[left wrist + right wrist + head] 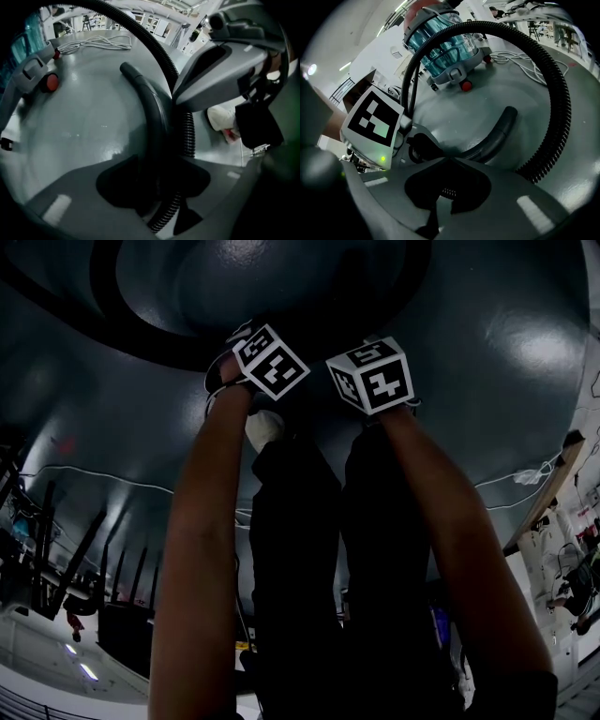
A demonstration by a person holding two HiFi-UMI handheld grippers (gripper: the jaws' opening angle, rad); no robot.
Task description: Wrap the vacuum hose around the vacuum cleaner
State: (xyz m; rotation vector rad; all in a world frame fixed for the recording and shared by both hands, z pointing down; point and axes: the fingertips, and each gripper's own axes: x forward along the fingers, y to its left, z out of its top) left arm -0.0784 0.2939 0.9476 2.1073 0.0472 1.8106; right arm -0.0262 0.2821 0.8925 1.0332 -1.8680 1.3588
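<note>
The vacuum cleaner (440, 47), with a clear teal canister and red wheels, stands on the grey floor beyond both grippers. Its black ribbed hose (555, 93) loops from the canister round to my right gripper (445, 197), which is shut on a short ribbed stretch of it. The hose's smooth curved end tube (154, 108) runs down between the jaws of my left gripper (157, 197); they stand apart around it, and whether they touch it is lost in shadow. In the head view both marker cubes (270, 360) sit side by side above the dark floor.
A white power cord (98, 43) lies coiled on the floor past the vacuum cleaner. A white shoe (222, 117) stands close under the right gripper. Tables and shelving (543, 28) line the far side of the room.
</note>
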